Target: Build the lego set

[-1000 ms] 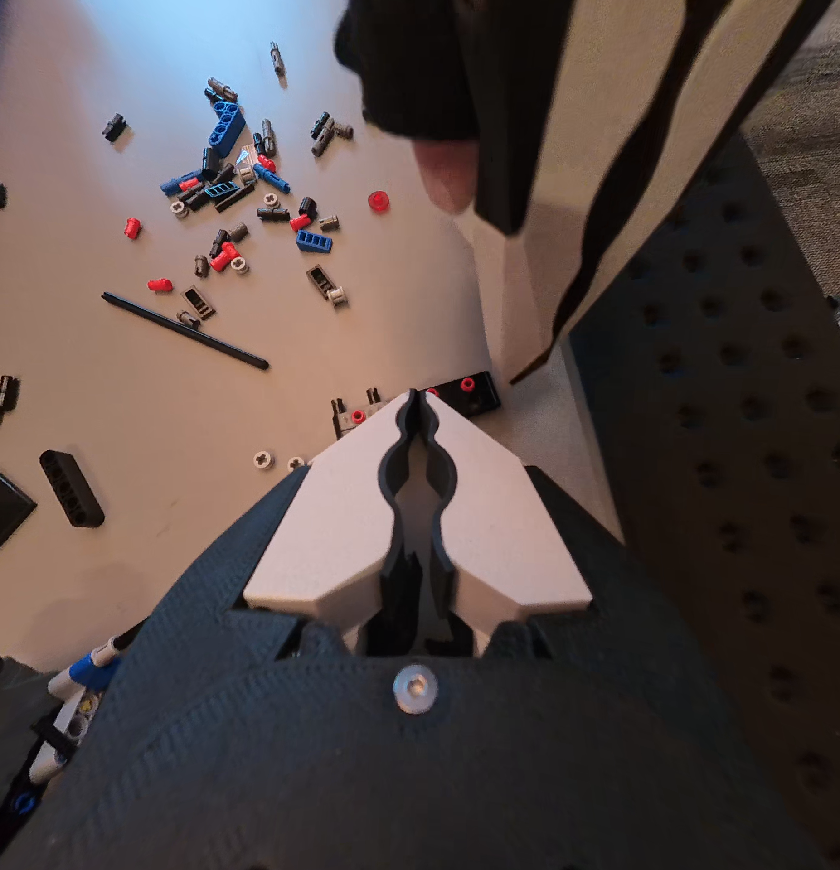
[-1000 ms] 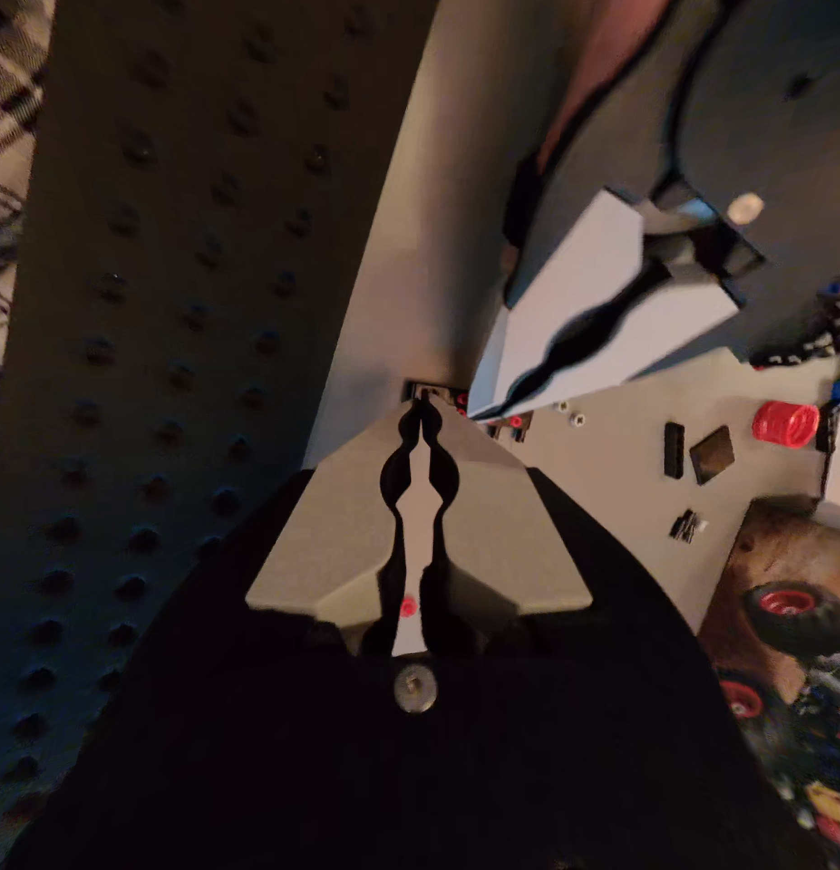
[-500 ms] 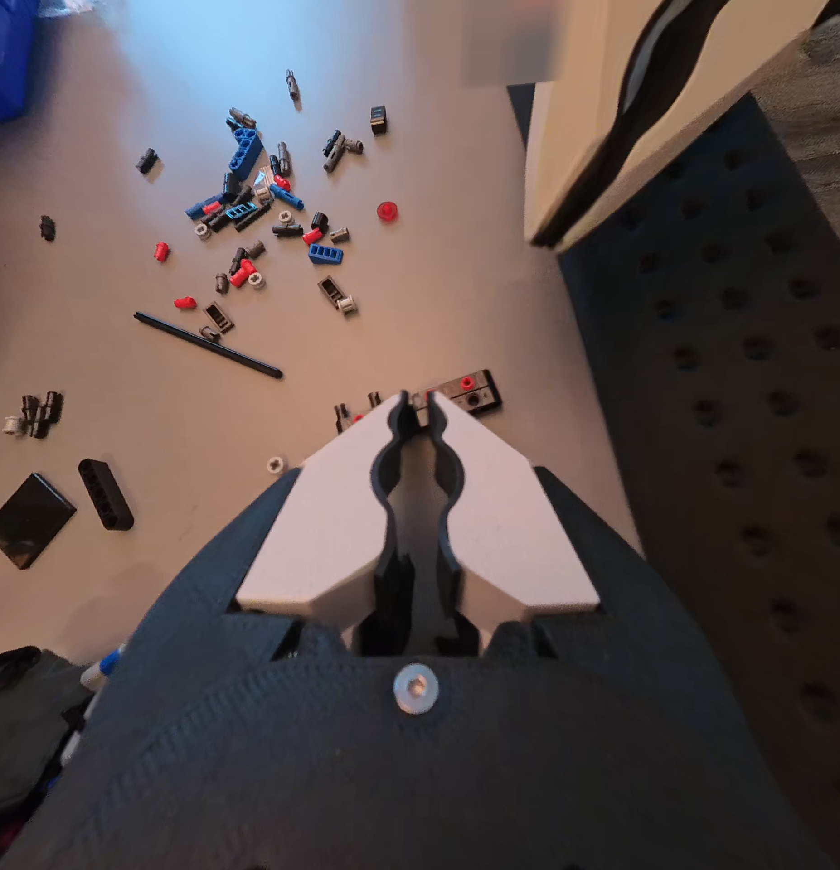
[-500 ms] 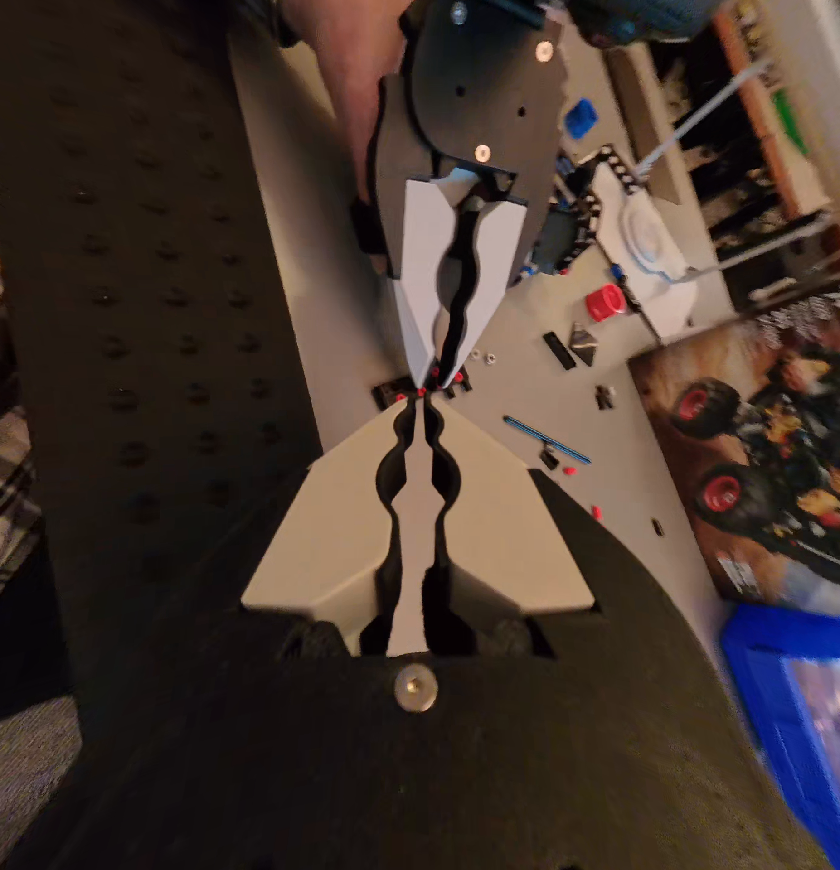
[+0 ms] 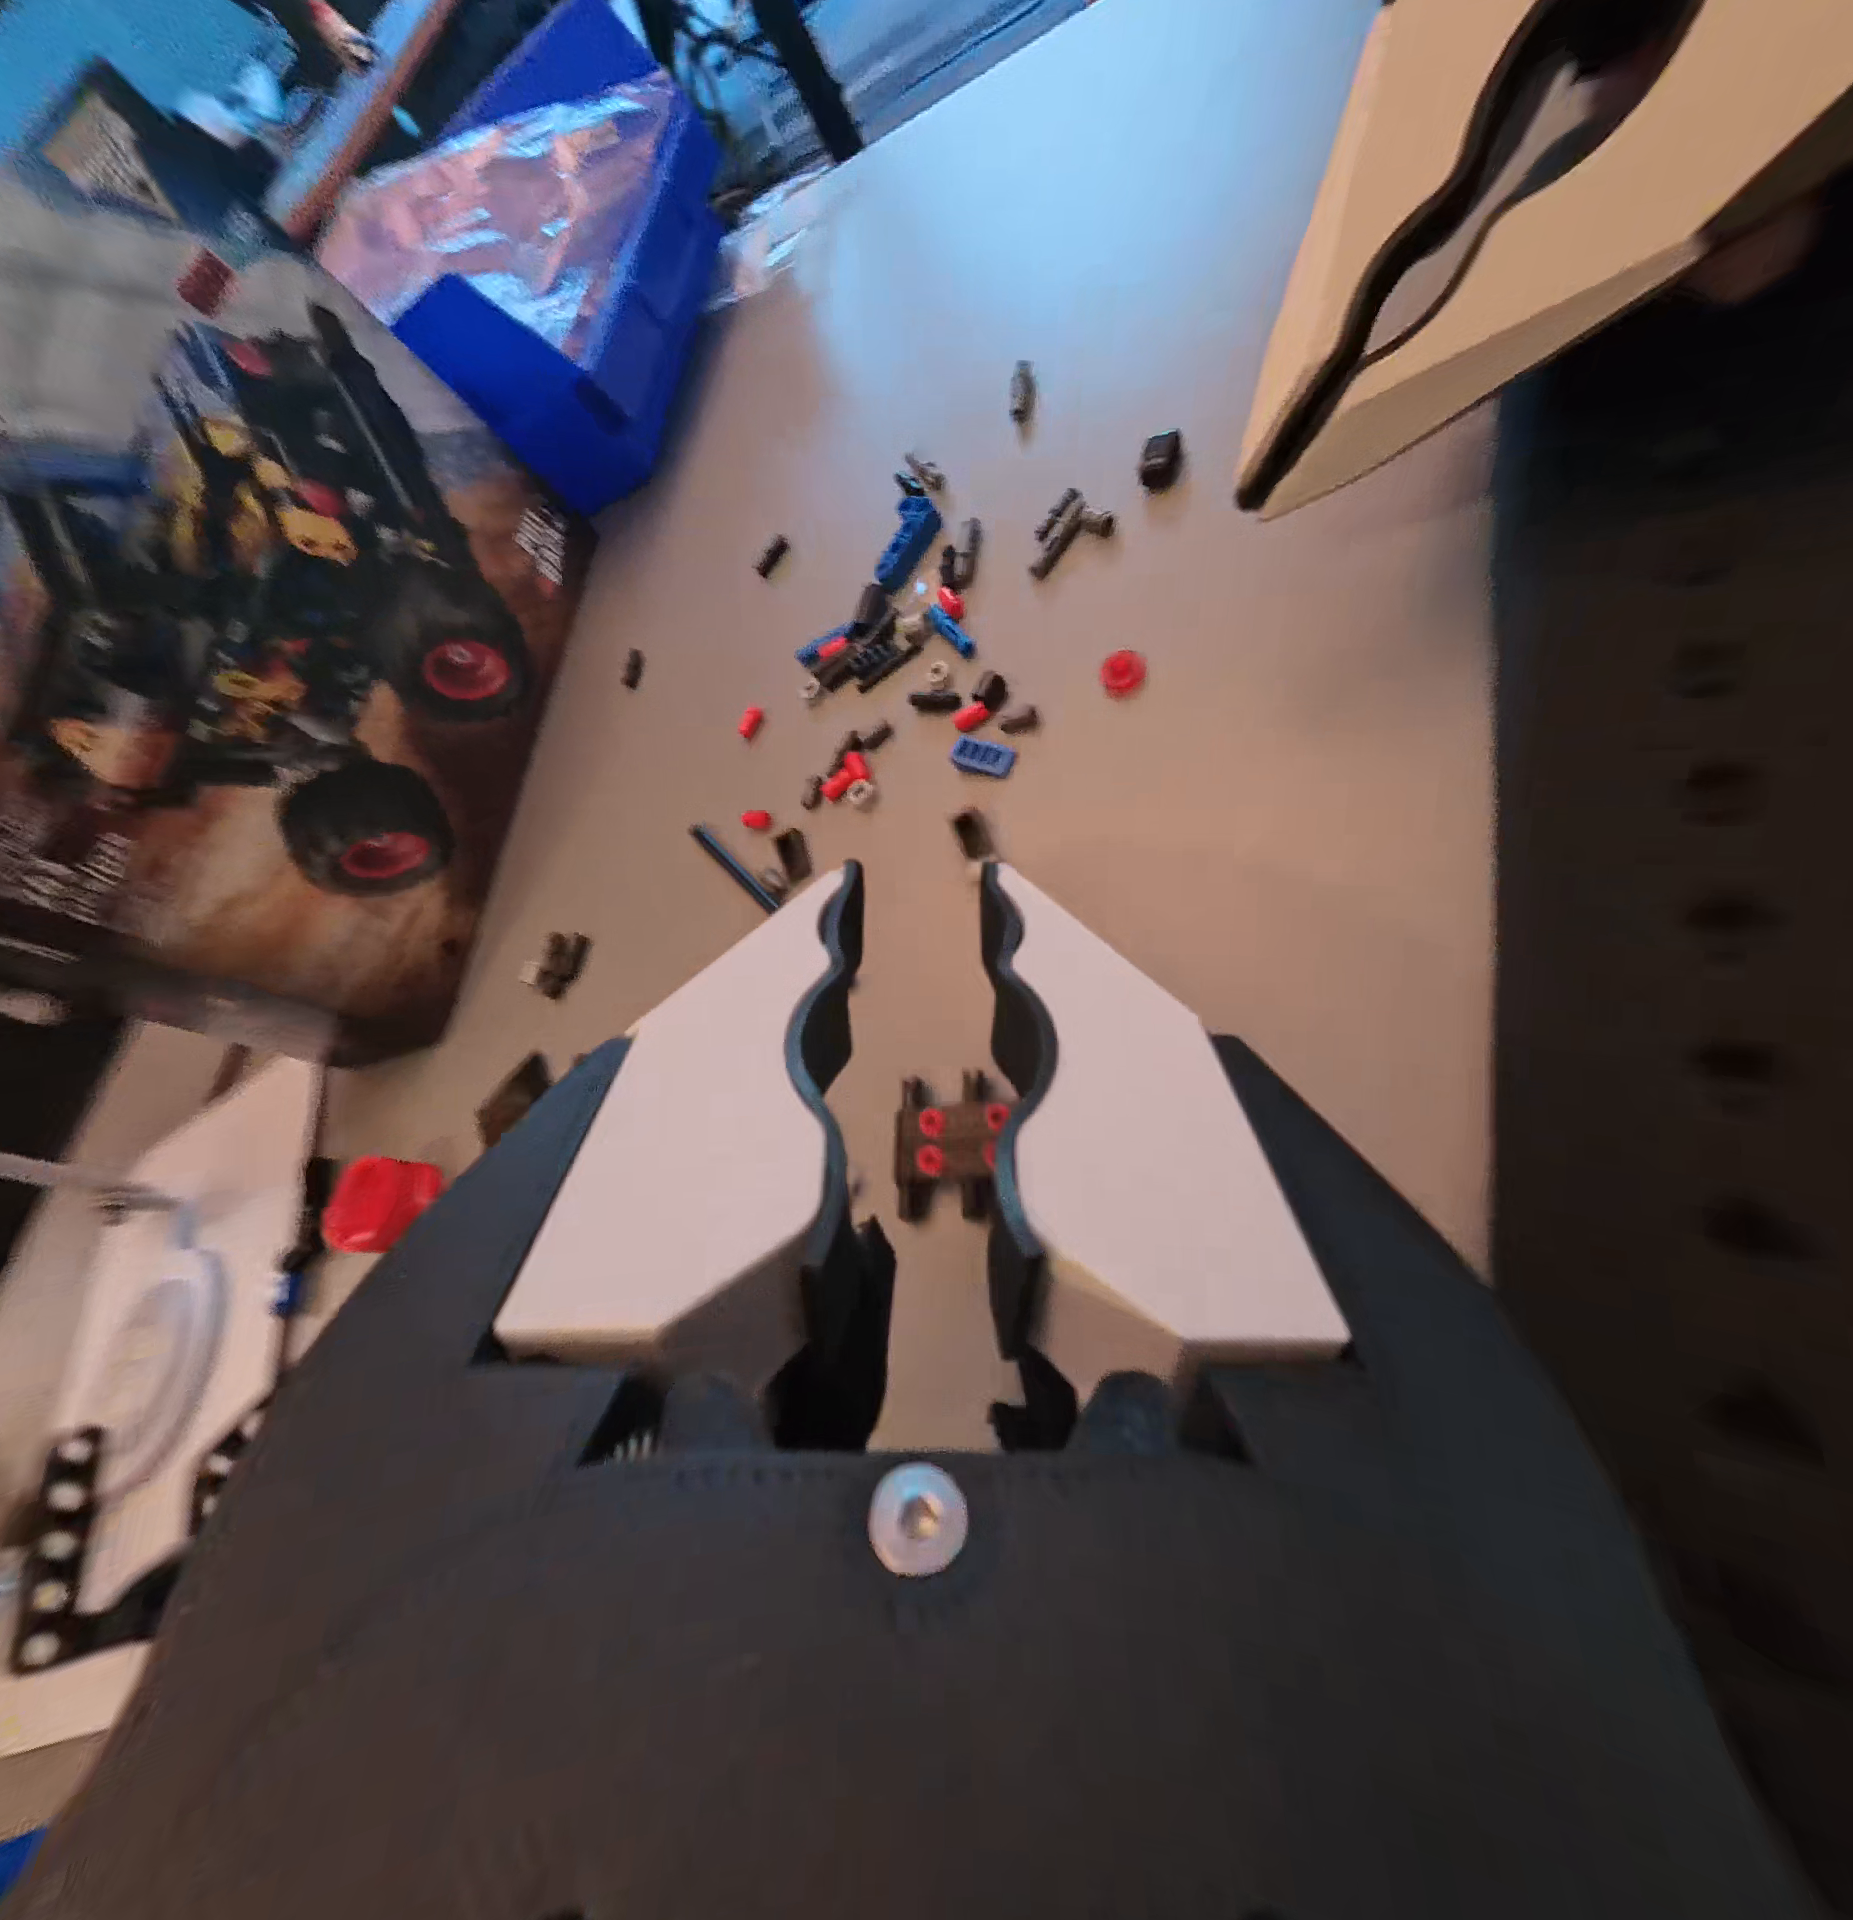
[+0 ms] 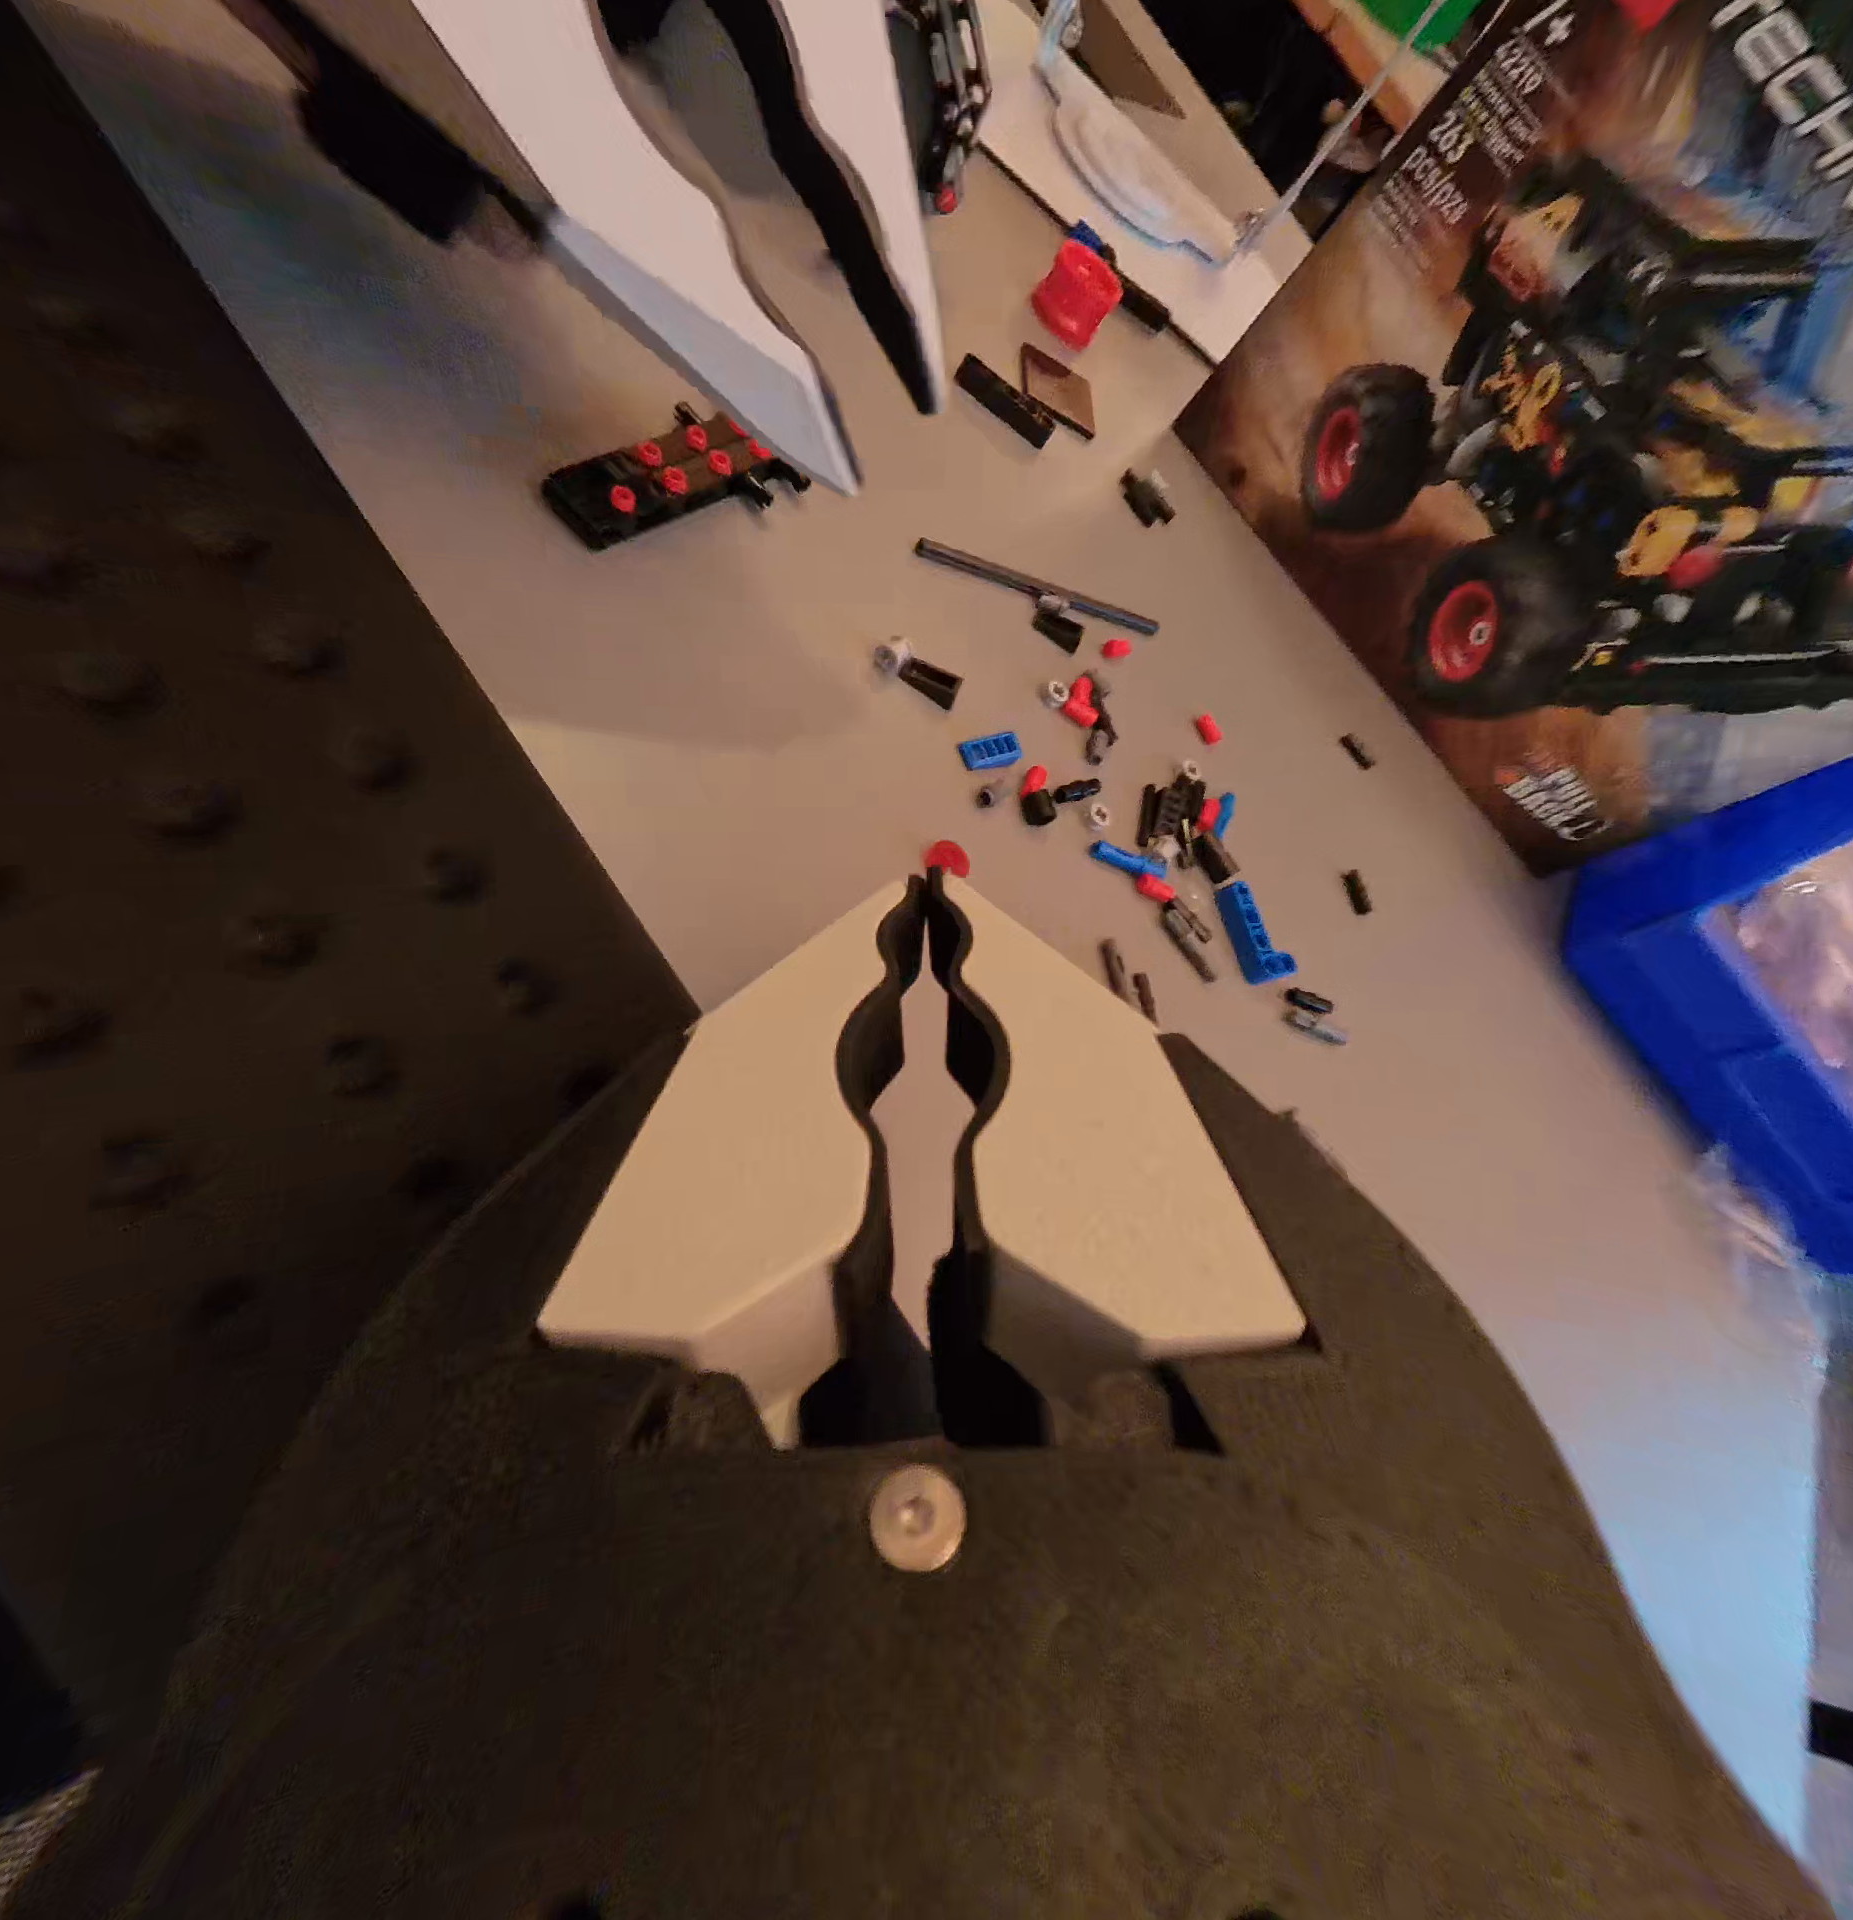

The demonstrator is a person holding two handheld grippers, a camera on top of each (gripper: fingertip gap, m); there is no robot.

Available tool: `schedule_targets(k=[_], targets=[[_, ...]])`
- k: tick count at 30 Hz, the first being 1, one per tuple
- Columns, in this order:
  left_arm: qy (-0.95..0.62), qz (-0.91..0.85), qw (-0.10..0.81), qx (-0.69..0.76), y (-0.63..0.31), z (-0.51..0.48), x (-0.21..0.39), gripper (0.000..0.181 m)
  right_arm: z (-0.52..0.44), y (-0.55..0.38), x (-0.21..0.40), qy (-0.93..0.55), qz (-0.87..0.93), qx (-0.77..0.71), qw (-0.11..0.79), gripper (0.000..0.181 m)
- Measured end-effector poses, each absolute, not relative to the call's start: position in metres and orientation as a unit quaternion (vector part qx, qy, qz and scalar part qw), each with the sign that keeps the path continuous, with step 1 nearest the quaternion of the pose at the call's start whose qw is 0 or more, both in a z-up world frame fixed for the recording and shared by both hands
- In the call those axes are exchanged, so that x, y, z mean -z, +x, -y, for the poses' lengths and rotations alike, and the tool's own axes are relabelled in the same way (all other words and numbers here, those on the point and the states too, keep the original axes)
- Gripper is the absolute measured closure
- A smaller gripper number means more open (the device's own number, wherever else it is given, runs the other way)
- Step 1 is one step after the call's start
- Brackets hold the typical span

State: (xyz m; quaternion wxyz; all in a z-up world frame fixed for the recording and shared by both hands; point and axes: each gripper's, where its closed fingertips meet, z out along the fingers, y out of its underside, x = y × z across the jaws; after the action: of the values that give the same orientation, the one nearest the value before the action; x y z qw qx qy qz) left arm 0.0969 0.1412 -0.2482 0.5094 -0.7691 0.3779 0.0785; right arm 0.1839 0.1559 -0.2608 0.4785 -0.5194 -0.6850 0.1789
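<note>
The left hand-held gripper (image 5: 917, 883) hangs above the tabletop (image 5: 1265, 831) with its fingers spread wide and empty; the black assembly with red pins (image 5: 948, 1143) lies on the tabletop, seen between them. The right hand-held gripper (image 6: 929, 883) is closed to a narrow slit, gripping nothing, its tips just short of a red round piece (image 6: 945, 856). Loose pieces (image 6: 1161, 821) are scattered nearby, beside the set's box (image 6: 1587, 468).

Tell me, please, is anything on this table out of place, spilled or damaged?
Nothing looks damaged. The loose small pieces lie scattered over the grey table, as is normal in the middle of a build. The black assembly with red pins lies flat and apart from them, below the open left hand-held gripper.
</note>
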Motion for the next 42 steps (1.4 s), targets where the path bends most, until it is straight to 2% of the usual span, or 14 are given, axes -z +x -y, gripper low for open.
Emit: schedule_targets(k=[4, 10, 13, 26, 37, 42], targets=[[-0.742, -0.373, 0.523, -0.190, 0.090, -0.168, 0.243, 0.164, -0.150, 0.184, 0.264, -0.514, 0.698, -0.199, 0.458, 0.181], [-0.759, -0.336, 0.471, -0.297, 0.040, -0.184, 0.259, 0.166, -0.153, 0.182, 0.257, -0.515, 0.683, -0.225, 0.466, 0.181], [-0.769, -0.308, 0.458, -0.322, 0.019, -0.188, 0.260, 0.166, -0.152, 0.182, 0.256, -0.495, 0.687, -0.197, 0.494, 0.181], [-0.739, -0.266, 0.473, -0.398, -0.016, -0.179, 0.227, 0.168, -0.137, 0.184, 0.261, -0.481, 0.709, -0.223, 0.464, 0.181], [-0.705, -0.249, 0.426, -0.509, -0.030, -0.158, 0.204, 0.167, -0.124, 0.188, 0.257, -0.402, 0.729, -0.177, 0.526, 0.181], [-0.710, -0.108, 0.505, -0.479, 0.035, -0.130, 0.163, 0.163, -0.107, 0.199, 0.249, -0.398, 0.742, -0.220, 0.493, 0.179]])
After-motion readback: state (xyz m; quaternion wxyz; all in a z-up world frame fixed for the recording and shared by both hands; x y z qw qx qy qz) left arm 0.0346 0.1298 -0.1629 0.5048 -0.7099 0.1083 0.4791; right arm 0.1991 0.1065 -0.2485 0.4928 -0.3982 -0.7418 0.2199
